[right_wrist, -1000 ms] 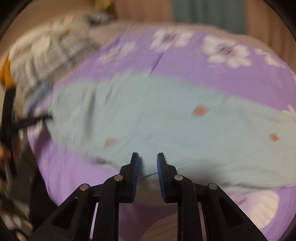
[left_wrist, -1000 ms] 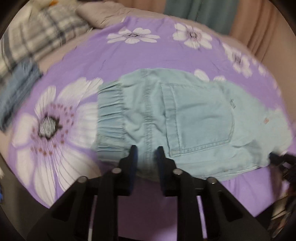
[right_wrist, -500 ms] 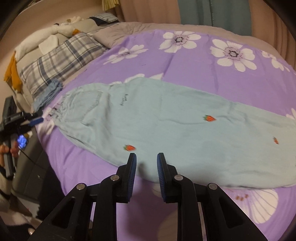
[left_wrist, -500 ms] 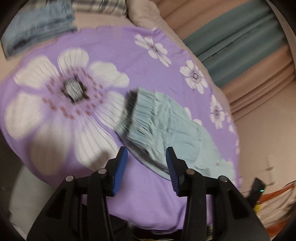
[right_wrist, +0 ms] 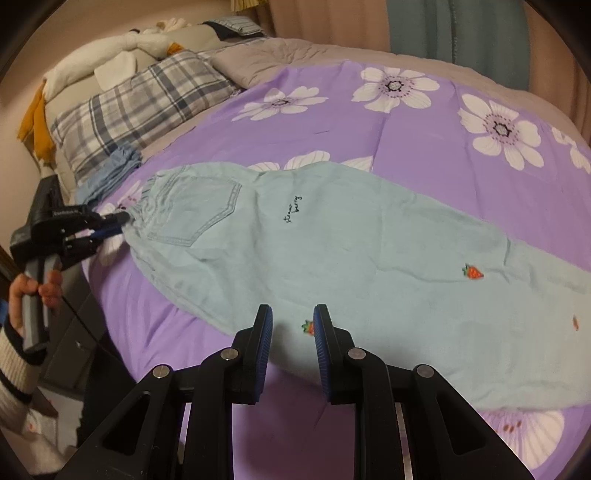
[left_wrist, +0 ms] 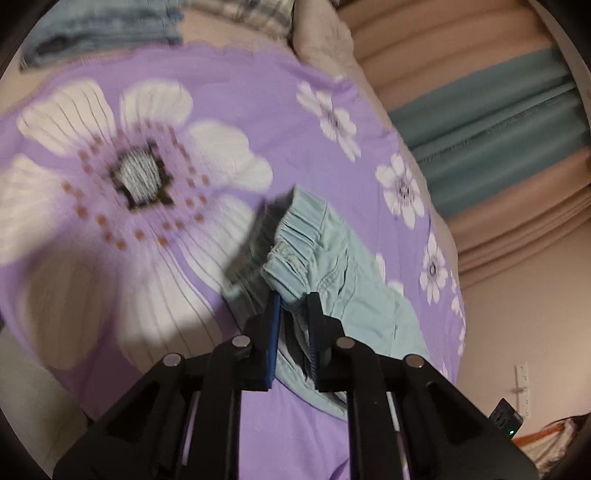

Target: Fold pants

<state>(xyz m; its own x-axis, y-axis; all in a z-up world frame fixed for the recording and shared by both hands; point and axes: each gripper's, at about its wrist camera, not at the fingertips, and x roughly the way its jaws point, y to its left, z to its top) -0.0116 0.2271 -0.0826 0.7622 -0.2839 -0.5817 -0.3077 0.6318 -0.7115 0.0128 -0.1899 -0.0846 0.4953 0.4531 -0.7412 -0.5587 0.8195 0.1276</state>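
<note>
Light blue pants [right_wrist: 332, 251] with strawberry patches lie folded lengthwise on the purple flowered bedspread [right_wrist: 406, 122], waistband to the left, legs running right. My left gripper [left_wrist: 293, 301] is shut on the elastic waistband [left_wrist: 299, 236] and lifts it off the bed; it also shows in the right wrist view [right_wrist: 123, 218] at the waist end. My right gripper [right_wrist: 291, 314] is open and empty, hovering just above the pants' near edge by a strawberry patch [right_wrist: 308, 326].
A plaid pillow [right_wrist: 136, 107] and folded blue jeans [right_wrist: 110, 173] lie at the bed's left end; the jeans also show in the left wrist view [left_wrist: 99, 29]. Teal and beige curtains [left_wrist: 498, 122] hang behind. The bed's near edge drops off below the grippers.
My left gripper moved to the waistband end, closed on it and raised it. My right gripper drew back slightly and stays open over the pants' near edge.
</note>
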